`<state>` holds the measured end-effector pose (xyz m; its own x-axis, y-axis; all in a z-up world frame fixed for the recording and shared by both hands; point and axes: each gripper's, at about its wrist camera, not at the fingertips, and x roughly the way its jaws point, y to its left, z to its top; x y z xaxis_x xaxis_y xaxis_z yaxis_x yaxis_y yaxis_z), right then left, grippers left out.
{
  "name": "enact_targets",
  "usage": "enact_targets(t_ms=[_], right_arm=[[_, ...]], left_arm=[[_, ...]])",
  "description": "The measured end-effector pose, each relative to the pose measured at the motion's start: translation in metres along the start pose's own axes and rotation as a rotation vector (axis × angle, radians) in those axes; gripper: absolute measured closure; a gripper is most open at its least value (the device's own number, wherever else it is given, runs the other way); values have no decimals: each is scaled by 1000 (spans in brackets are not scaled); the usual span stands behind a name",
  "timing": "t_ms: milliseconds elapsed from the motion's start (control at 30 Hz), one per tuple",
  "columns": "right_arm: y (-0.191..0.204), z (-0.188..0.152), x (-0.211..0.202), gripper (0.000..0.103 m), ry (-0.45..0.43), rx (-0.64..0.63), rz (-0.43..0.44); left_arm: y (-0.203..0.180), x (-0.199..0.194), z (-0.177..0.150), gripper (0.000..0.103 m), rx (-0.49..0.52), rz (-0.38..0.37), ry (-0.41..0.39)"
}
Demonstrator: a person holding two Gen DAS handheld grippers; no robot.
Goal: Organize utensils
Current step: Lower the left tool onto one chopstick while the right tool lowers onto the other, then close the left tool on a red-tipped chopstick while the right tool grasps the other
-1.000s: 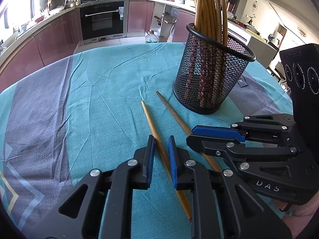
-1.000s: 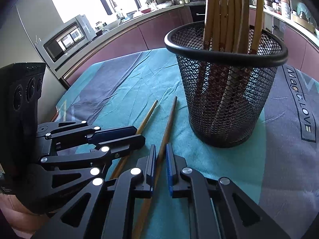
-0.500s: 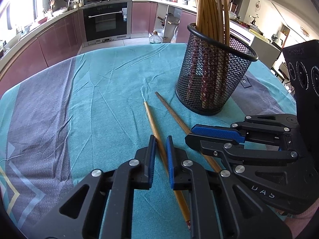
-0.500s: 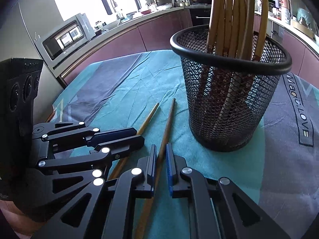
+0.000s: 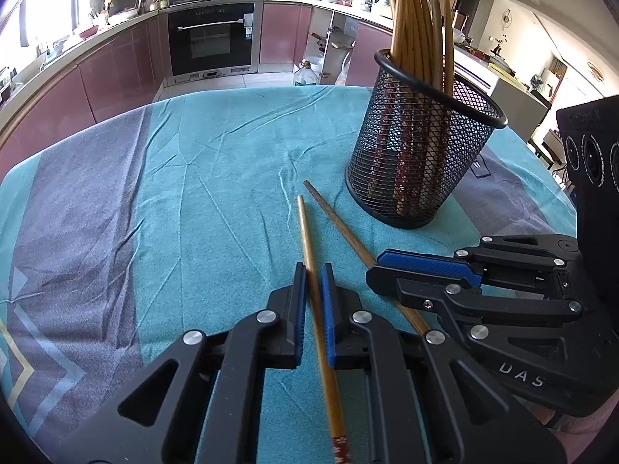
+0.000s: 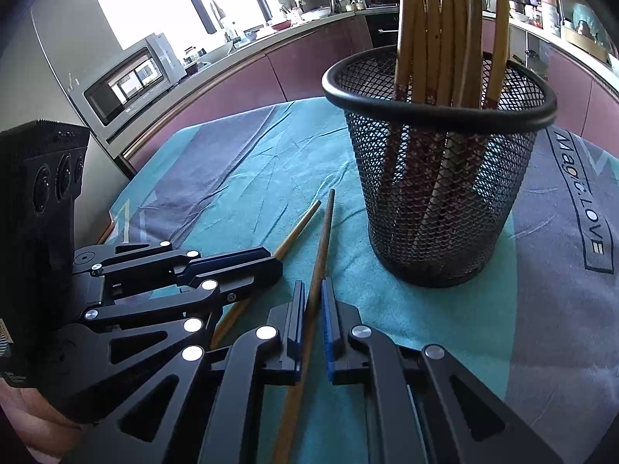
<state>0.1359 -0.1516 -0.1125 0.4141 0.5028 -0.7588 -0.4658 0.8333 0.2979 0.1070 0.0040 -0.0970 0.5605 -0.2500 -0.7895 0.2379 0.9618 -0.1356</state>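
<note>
Two wooden chopsticks lie side by side on the teal tablecloth. My left gripper (image 5: pixel 312 270) is shut on the lighter chopstick (image 5: pixel 305 228) and holds it slightly raised. My right gripper (image 6: pixel 311 286) is shut on the darker chopstick (image 6: pixel 324 228); it also shows in the left wrist view (image 5: pixel 340 228). A black mesh cup (image 5: pixel 418 166) full of several upright chopsticks stands just beyond the chopstick tips, also in the right wrist view (image 6: pixel 441 201). The two grippers sit close together, the right gripper (image 5: pixel 421 270) to the right of the left.
The round table carries a teal and grey cloth (image 5: pixel 193 201). Kitchen cabinets and an oven (image 5: pixel 212 38) stand behind it, a microwave (image 6: pixel 127 81) at the left of the right wrist view. A chair and furniture lie beyond the table's right edge.
Both grippers have closed tighter on their chopsticks and risen a little, so the cup and table appear slightly further below and away. The chopsticks have lifted with them.
</note>
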Motion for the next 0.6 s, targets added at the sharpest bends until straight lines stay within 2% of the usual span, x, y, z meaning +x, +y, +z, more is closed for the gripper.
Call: enact_targets(t_ms=[600], right_arm=[[7, -3, -18, 97, -48, -2, 52]], left_arm=[[15, -12, -2, 96, -35, -26, 0]])
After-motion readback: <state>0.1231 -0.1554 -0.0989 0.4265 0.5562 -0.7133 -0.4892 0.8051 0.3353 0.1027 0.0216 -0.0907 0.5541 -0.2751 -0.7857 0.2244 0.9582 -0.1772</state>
